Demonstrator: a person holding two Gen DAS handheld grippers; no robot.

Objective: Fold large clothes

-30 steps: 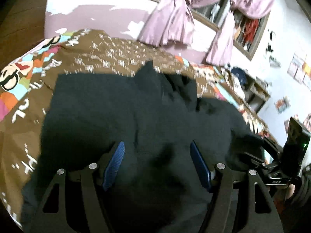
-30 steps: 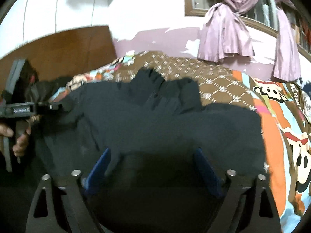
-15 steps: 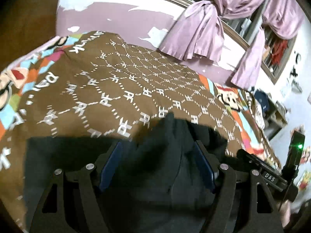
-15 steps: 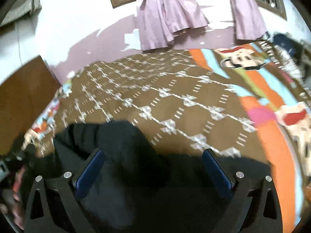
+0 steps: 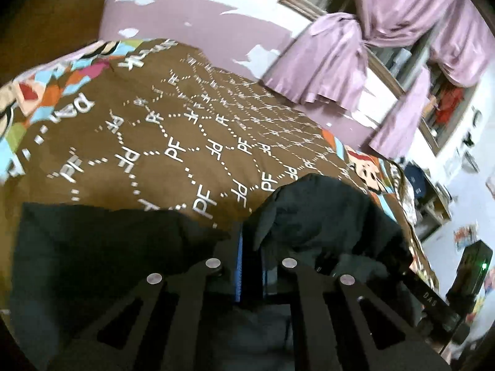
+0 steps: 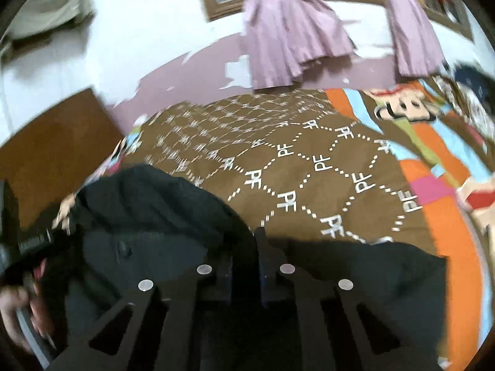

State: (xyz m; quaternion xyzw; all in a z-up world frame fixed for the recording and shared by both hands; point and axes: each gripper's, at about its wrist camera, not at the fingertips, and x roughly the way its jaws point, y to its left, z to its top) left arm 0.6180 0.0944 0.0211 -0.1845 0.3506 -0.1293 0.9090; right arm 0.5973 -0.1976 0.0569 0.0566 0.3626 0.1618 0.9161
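Both our grippers, left (image 5: 251, 261) and right (image 6: 244, 266), have closed on the black garment (image 5: 102, 247); we judge a fold is starting.

- The garment (image 5: 102, 247) is seen as plain black.
- The bedspread (image 5: 185, 130) is coloured brown, patterned with white dotted hexagons and "PF" letters; bright orange, blue and pink cartoon panels are shown along its edges.
- The curtains (image 6: 287, 40) are coloured lilac.
- The fingers (image 5: 238, 266) are padded in blue.
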